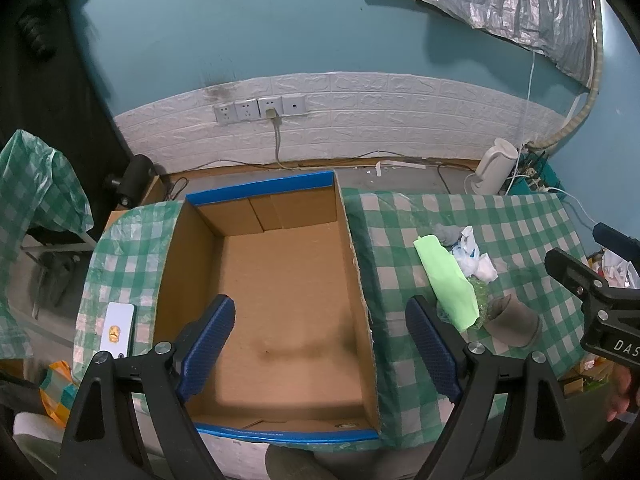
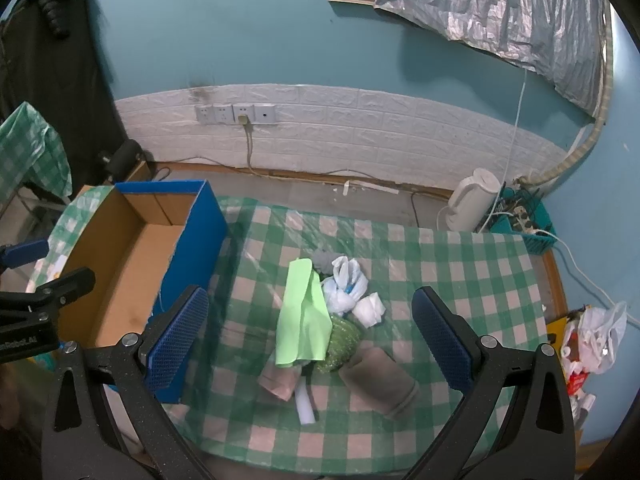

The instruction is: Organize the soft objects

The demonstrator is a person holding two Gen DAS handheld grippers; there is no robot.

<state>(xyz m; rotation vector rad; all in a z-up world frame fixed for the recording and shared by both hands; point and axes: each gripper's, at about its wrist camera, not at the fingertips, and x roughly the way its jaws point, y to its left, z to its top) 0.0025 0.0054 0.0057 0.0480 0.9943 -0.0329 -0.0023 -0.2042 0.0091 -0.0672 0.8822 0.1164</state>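
An open cardboard box [image 1: 280, 300] with blue outer walls sits on the checked table; it shows at the left in the right wrist view [image 2: 132, 264]. Nothing lies in it. My left gripper [image 1: 320, 344] is open and empty above the box. A pile of soft things lies right of the box: a light green cloth [image 2: 304, 312], white plastic bags [image 2: 346, 284], a green mesh scrubber [image 2: 342, 342], a grey-brown sock [image 2: 380, 380] and a pinkish cloth [image 2: 280, 382]. My right gripper [image 2: 312, 344] is open and empty above the pile.
A white phone-like slab [image 1: 118, 326] lies on the table left of the box. A white kettle [image 2: 472, 204] and a teal basket of cables [image 2: 524, 224] stand beyond the table's far right. A plastic bag [image 2: 596, 340] hangs off the right side.
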